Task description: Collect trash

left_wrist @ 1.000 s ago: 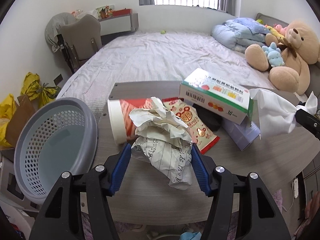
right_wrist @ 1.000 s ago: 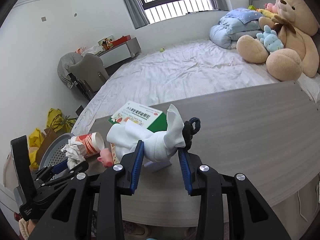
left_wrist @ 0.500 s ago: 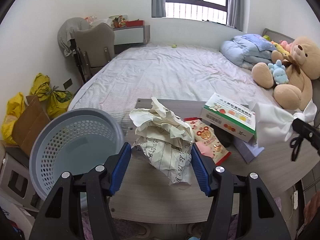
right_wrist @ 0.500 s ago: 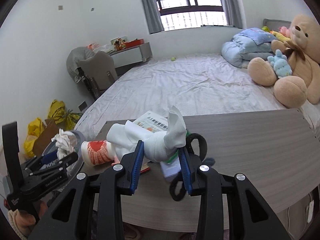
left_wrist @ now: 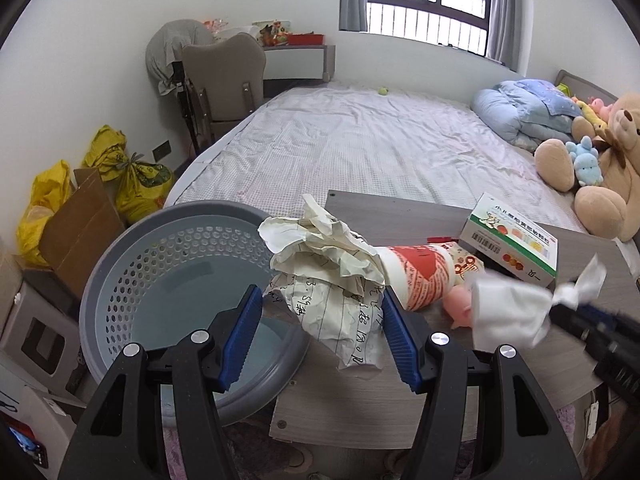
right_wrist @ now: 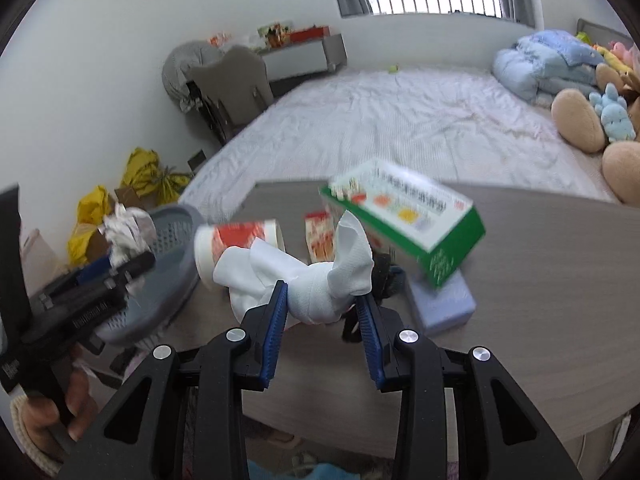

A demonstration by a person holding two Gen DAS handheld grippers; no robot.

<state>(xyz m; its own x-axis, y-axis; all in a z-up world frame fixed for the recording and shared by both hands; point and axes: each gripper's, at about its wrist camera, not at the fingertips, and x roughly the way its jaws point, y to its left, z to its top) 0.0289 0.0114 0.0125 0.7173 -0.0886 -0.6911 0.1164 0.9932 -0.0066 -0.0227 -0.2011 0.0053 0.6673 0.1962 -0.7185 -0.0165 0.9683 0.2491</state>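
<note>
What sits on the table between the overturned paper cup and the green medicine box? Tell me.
A red snack packet lies flat between the paper cup and the green medicine box; the right wrist view shows it clearly.

Your grey wood-grain table (left_wrist: pixel 400 412) carries a red-and-white paper cup (left_wrist: pixel 416 276) on its side. At two o'clock from the cup sits the green-and-white medicine box (left_wrist: pixel 508 246); a pink pig toy (left_wrist: pixel 460 306) lies at its four o'clock, a lavender box (right_wrist: pixel 440 304) under the medicine box.
</note>
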